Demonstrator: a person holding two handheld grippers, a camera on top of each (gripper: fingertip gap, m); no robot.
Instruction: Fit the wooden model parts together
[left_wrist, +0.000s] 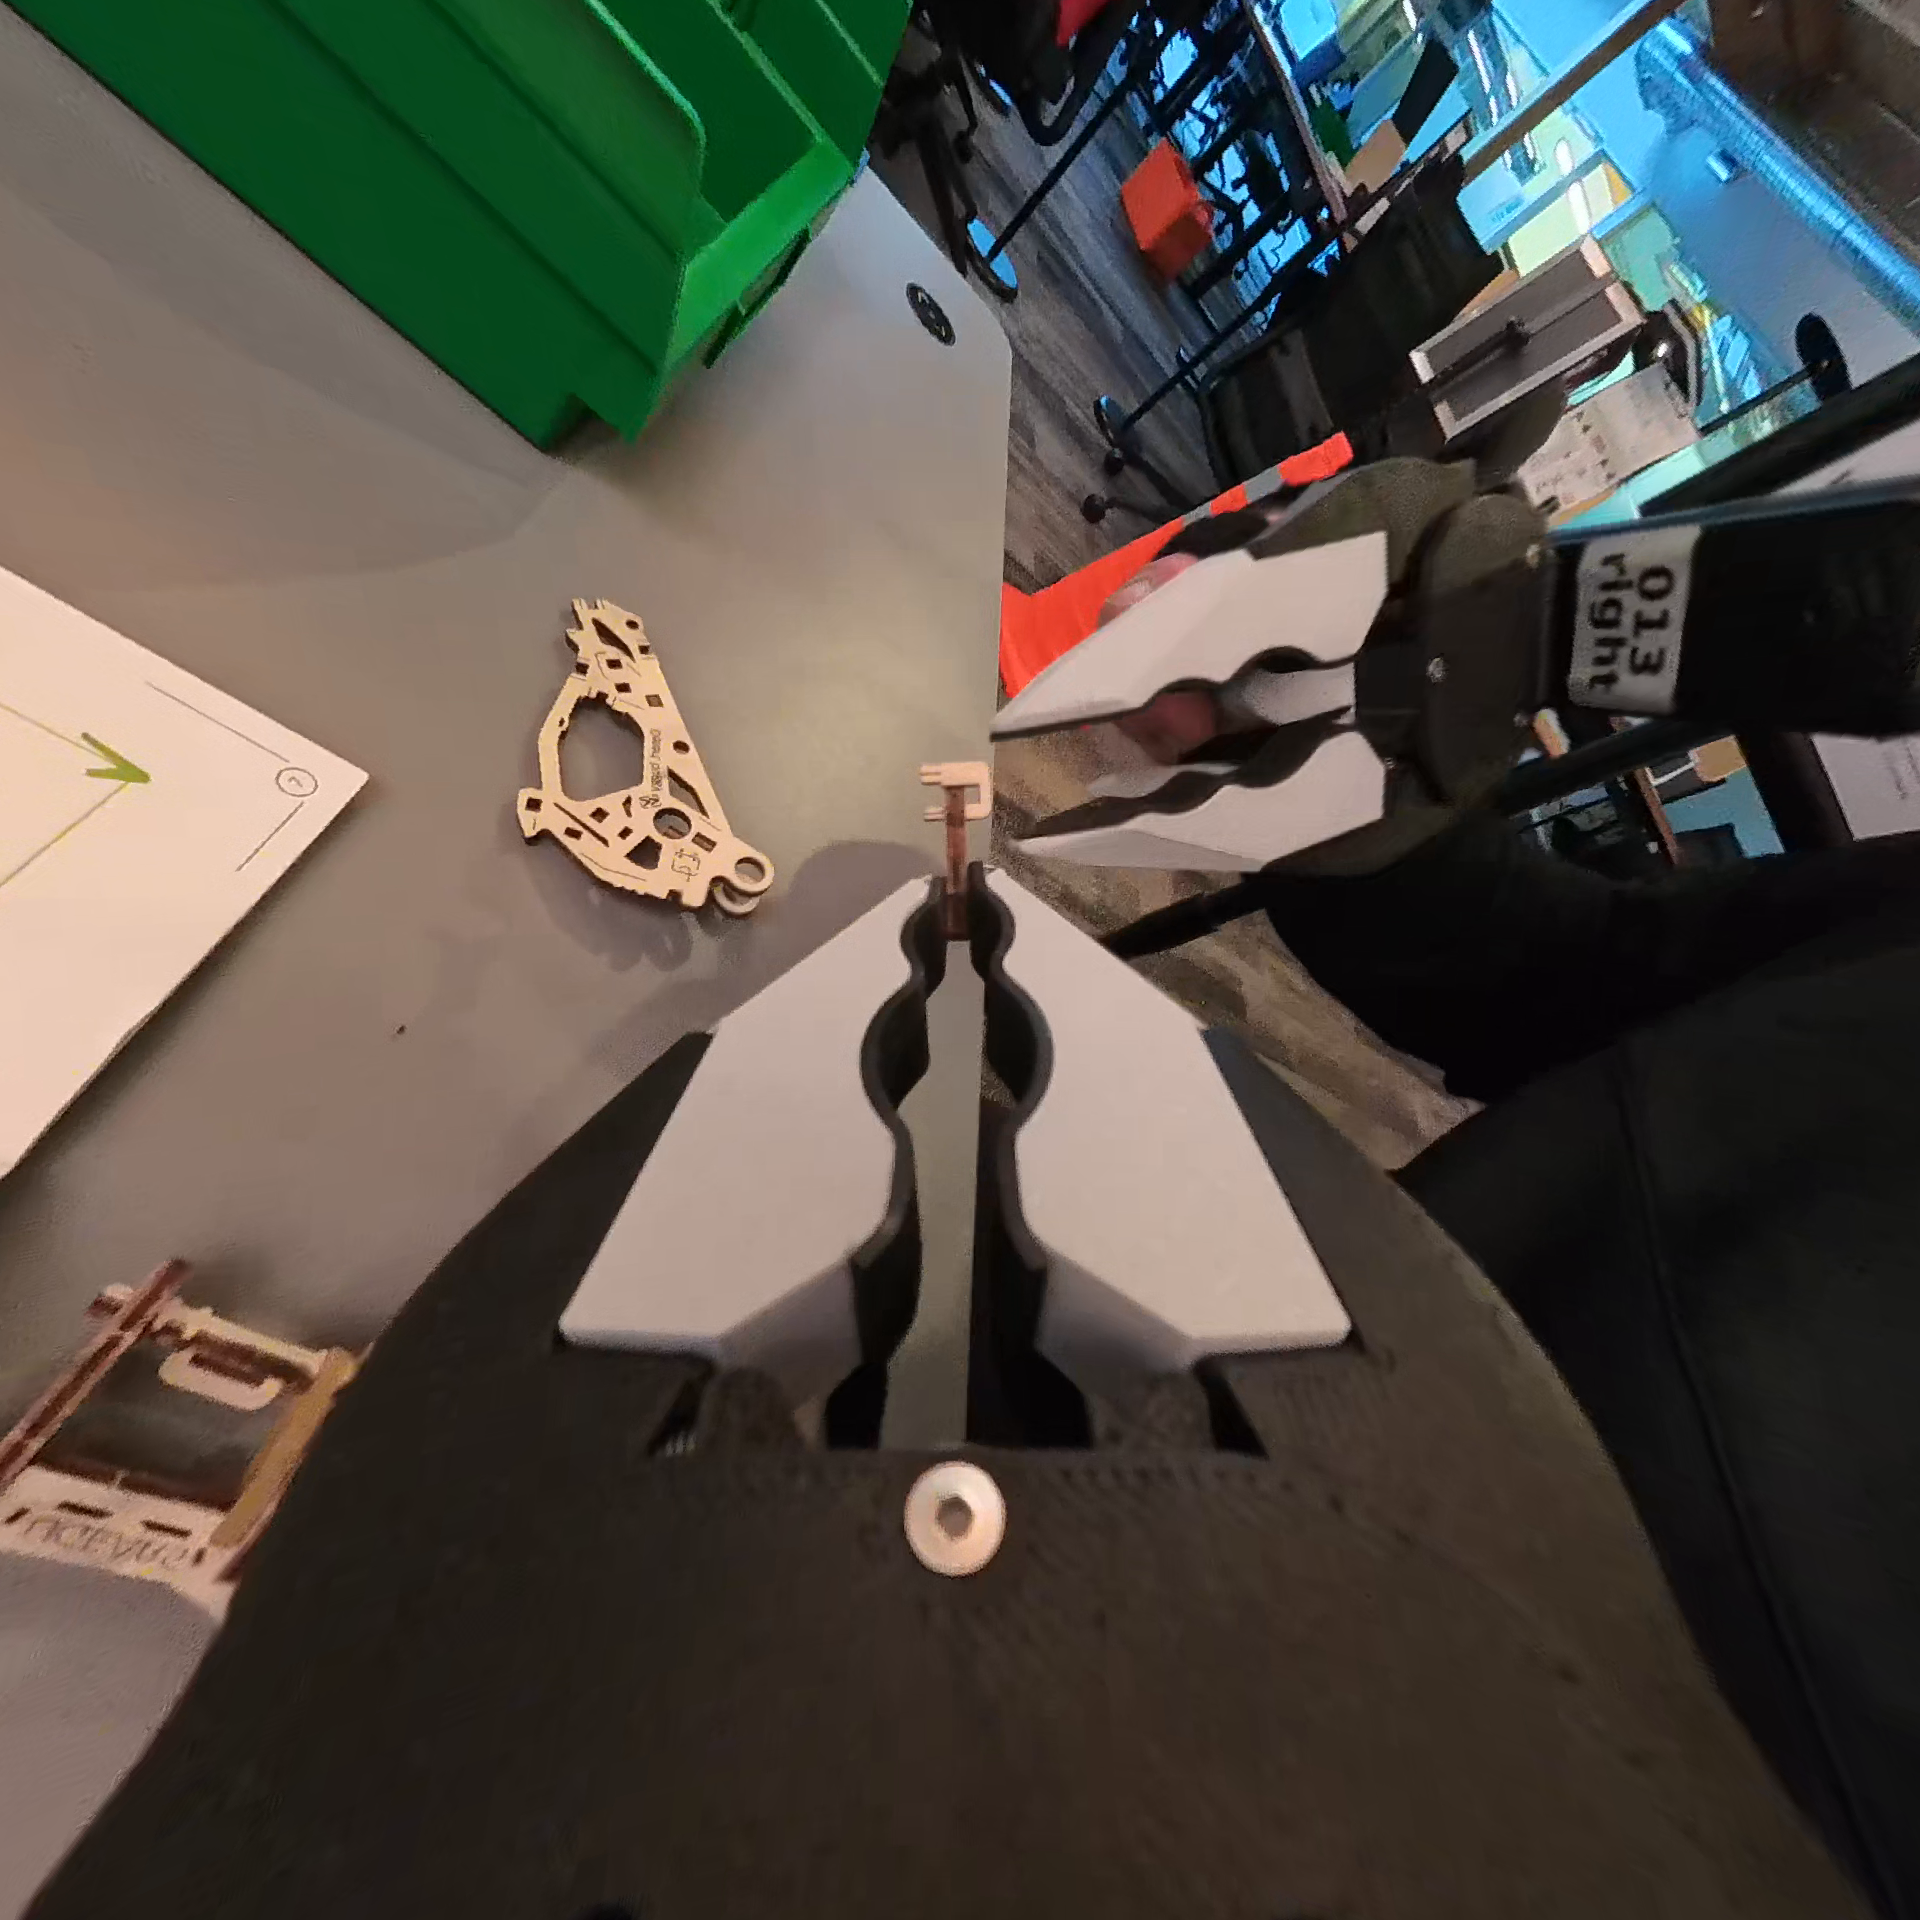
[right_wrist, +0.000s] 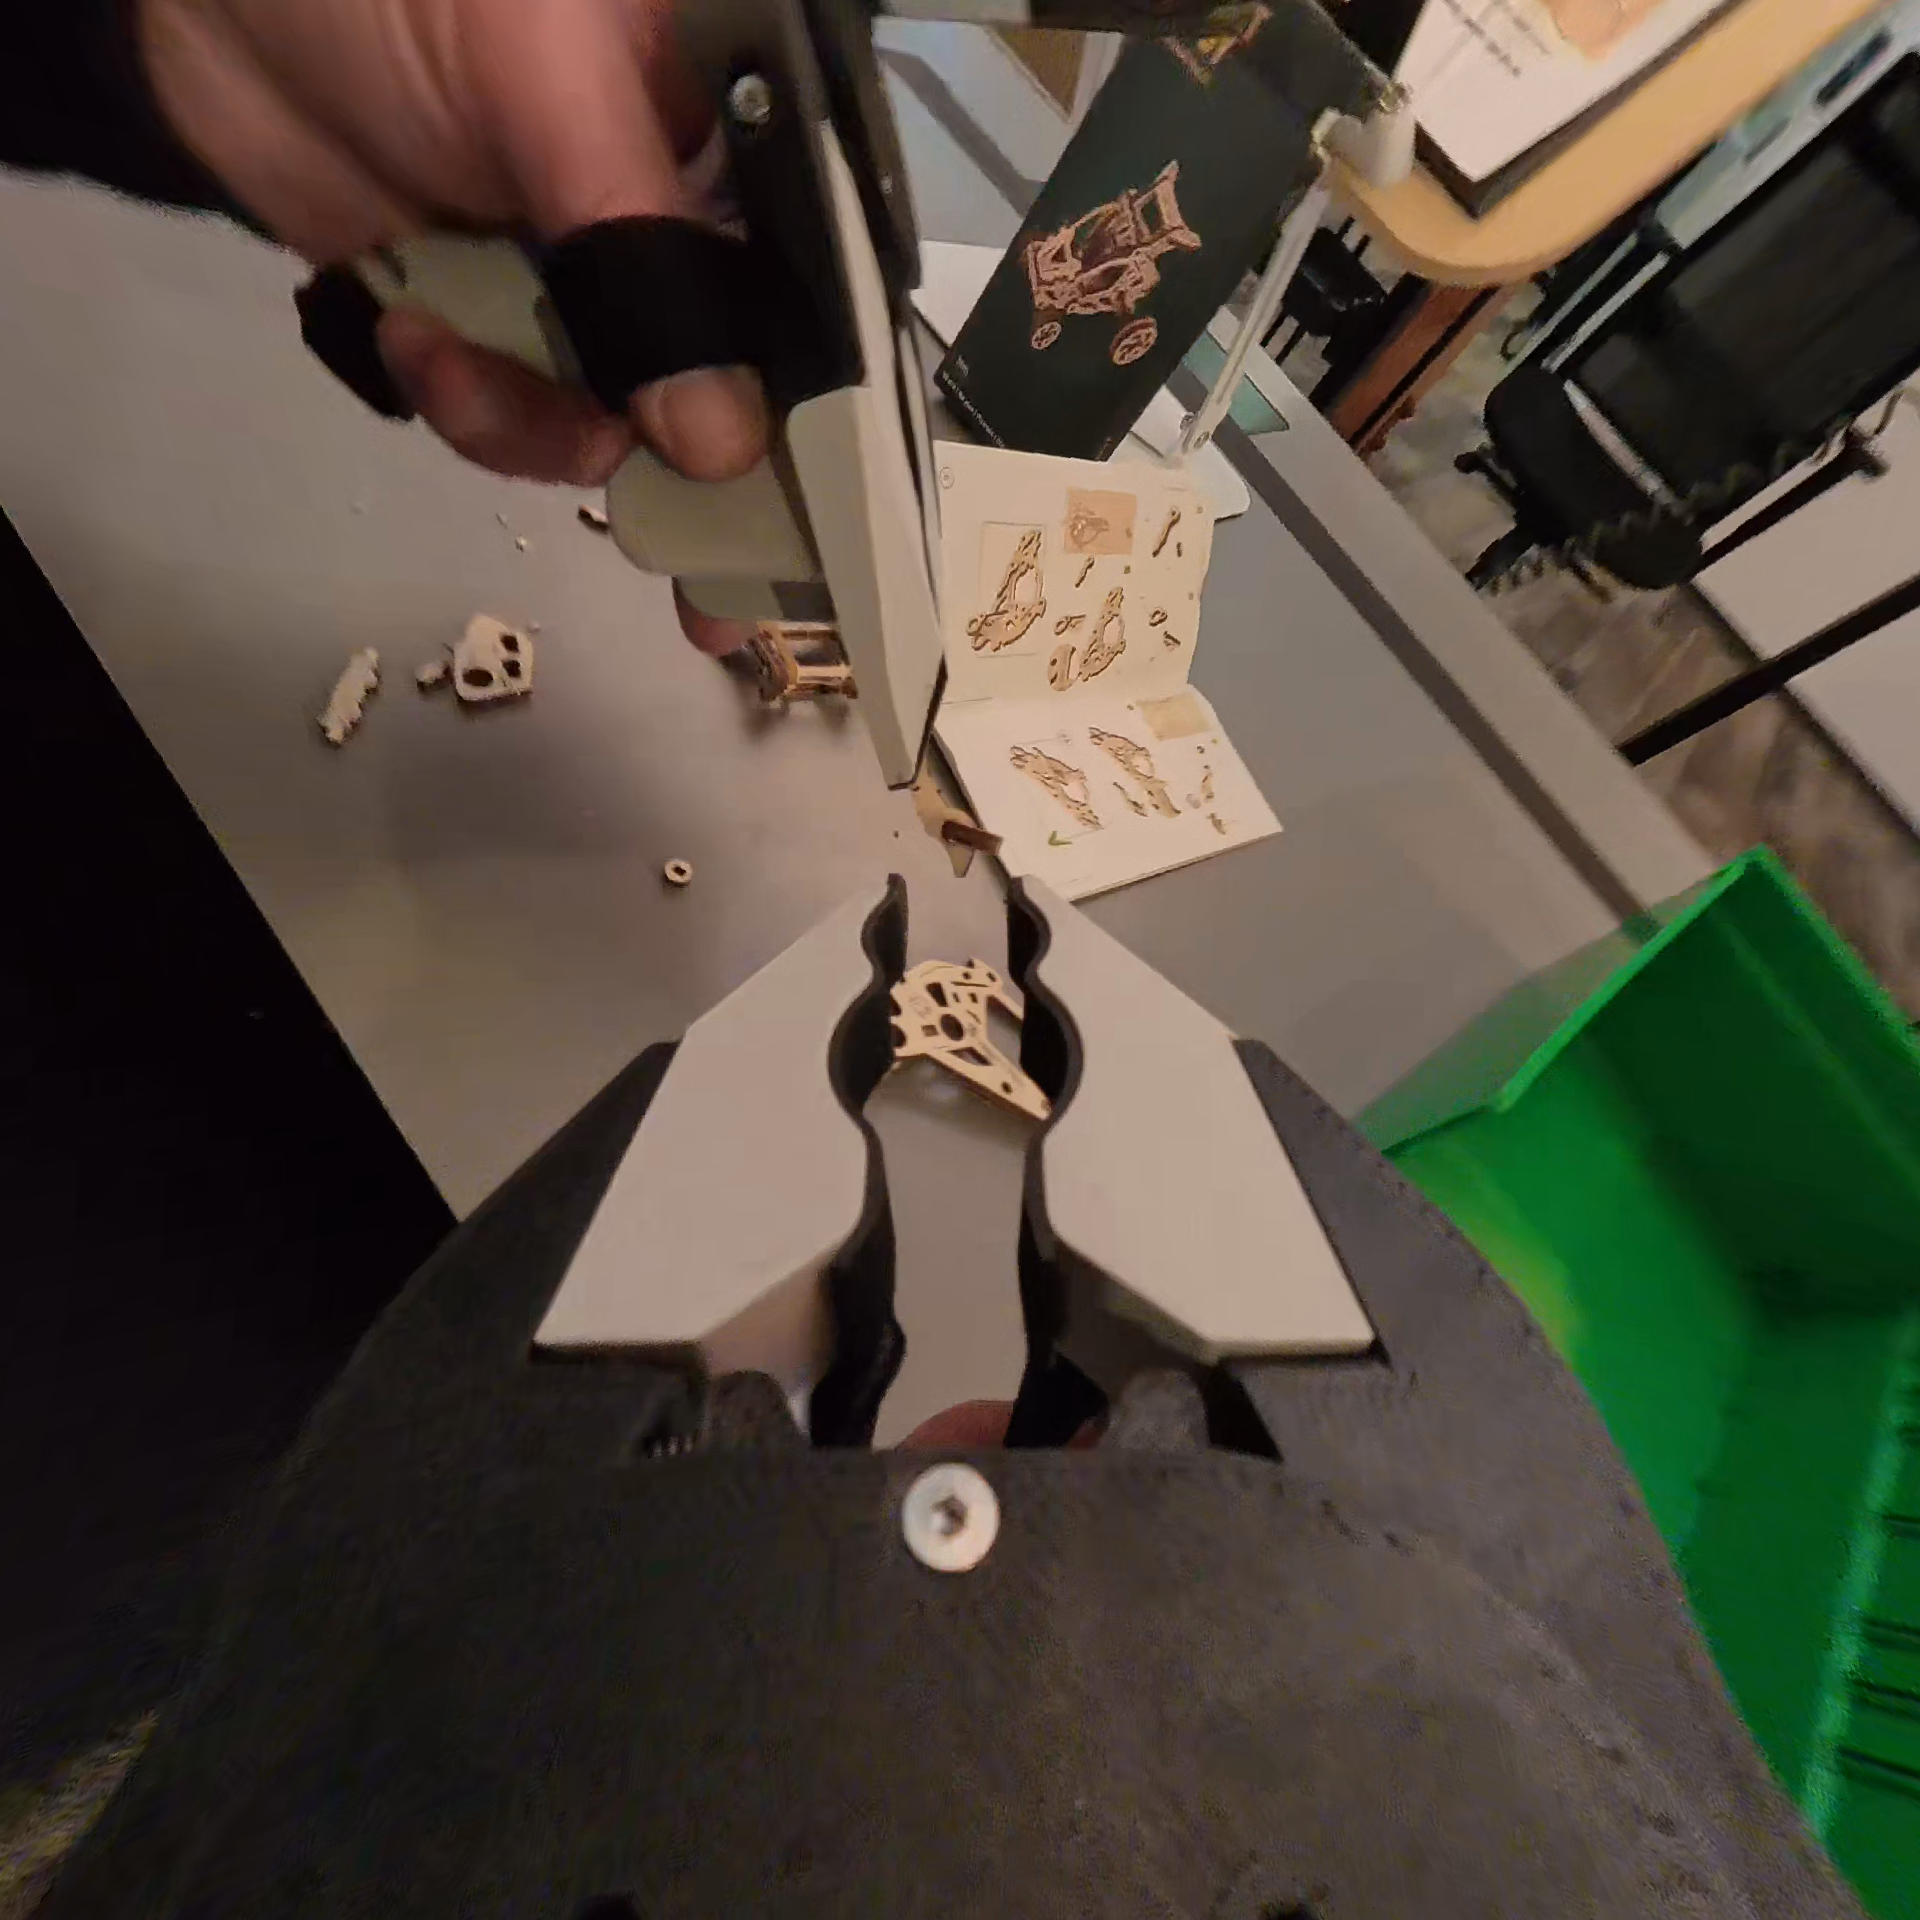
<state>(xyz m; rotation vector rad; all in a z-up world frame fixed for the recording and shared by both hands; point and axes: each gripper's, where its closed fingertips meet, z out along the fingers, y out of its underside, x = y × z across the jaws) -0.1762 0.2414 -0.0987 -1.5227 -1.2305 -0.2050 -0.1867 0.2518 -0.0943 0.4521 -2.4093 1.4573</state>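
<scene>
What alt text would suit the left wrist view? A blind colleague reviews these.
The left gripper pinches a small wooden part above a grey table, with the right gripper, open, nearby. A flat wooden frame lies beyond.

R gripper fingers stand apart, nothing pinched; flat wooden frame piece lies on grey desk below, seen thru the gap. L gripper comes in from above w/ a hand on it, fingers closed on a small wooden part. Instruction booklet open just beyond. Loose wood scraps + small ring at left, green bin at right, dark kit box at back.
</scene>
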